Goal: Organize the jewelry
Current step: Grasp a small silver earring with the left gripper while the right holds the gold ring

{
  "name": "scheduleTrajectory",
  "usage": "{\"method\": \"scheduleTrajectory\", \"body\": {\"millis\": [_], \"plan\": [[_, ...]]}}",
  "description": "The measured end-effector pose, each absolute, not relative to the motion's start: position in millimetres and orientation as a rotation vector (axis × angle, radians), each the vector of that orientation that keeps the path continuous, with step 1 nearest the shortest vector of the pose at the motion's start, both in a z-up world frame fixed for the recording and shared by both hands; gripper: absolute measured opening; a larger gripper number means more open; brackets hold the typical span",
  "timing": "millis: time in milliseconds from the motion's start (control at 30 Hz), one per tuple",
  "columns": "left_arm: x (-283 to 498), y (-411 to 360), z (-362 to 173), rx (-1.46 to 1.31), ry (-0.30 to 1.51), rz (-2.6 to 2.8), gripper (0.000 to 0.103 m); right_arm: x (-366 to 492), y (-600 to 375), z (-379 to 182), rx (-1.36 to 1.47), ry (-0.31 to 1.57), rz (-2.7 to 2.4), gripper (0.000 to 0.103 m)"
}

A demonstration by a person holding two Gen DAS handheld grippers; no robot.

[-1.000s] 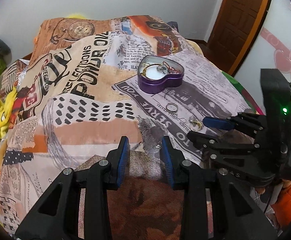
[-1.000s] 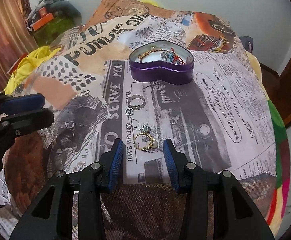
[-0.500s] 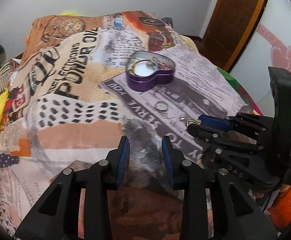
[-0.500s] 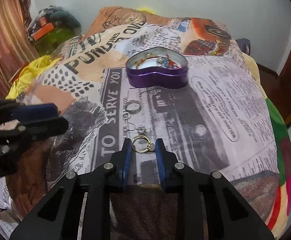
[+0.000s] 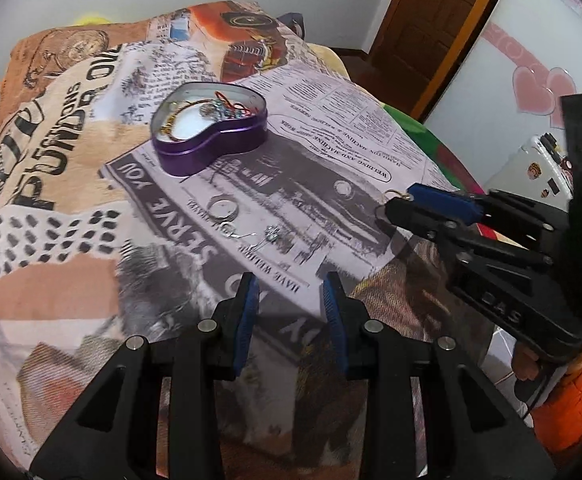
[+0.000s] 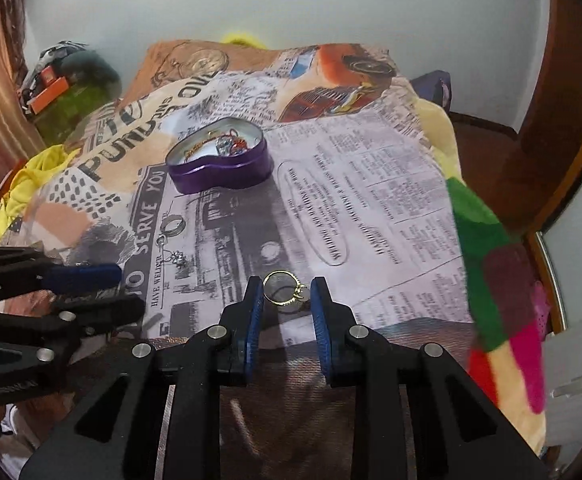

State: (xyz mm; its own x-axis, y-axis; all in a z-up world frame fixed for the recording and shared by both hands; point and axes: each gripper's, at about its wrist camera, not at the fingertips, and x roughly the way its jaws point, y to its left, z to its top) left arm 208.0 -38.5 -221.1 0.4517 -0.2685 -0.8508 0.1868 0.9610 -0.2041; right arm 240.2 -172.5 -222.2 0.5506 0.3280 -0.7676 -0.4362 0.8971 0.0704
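A purple heart-shaped tin [image 5: 211,136] with several jewelry pieces inside sits on the newspaper-print blanket; it also shows in the right wrist view [image 6: 221,162]. My right gripper [image 6: 287,294] is shut on a gold ring [image 6: 285,288] and holds it above the blanket; it shows from the side in the left wrist view [image 5: 401,202]. A silver ring [image 5: 223,207], a small hoop [image 5: 227,229] and a crystal earring [image 5: 271,234] lie on the blanket below the tin. My left gripper [image 5: 291,292] is open and empty, just below the earring.
The blanket [image 6: 371,200] drapes over a raised surface and falls off at the right edge onto green and red fabric [image 6: 487,260]. A wooden door [image 5: 431,28] stands at the back right. Yellow cloth [image 6: 23,184] lies at the left.
My right gripper closed on the gold ring and lifted it off the blanket, moving right. My left gripper moved closer toward the remaining jewelry and stayed open.
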Motion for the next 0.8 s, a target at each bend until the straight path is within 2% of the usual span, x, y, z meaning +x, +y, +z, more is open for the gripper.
{"method": "scheduleTrajectory", "body": {"millis": [433,500,633,800], "plan": [[239.8,-39.1,-238.1,-0.123,1.068,-0.207,0.032,242.0,-185.2,-216.3,-0.136,0.838,0.439,0.022],[240.3,-40.5,-239.4,-0.107,1.058,-0.193,0.028,241.7,-186.5,-216.2,-0.134,0.836,0.436,0.022],[239.4,-39.7,-239.2,-0.095,1.052,-0.182,0.008,241.7,-188.7,-216.4,-0.127,0.837,0.437,0.022],[228.7,-40.8,-235.0,-0.086,1.050,-0.185,0.008,239.6,-189.0,-213.4,-0.119,0.838,0.442,0.022]]}}
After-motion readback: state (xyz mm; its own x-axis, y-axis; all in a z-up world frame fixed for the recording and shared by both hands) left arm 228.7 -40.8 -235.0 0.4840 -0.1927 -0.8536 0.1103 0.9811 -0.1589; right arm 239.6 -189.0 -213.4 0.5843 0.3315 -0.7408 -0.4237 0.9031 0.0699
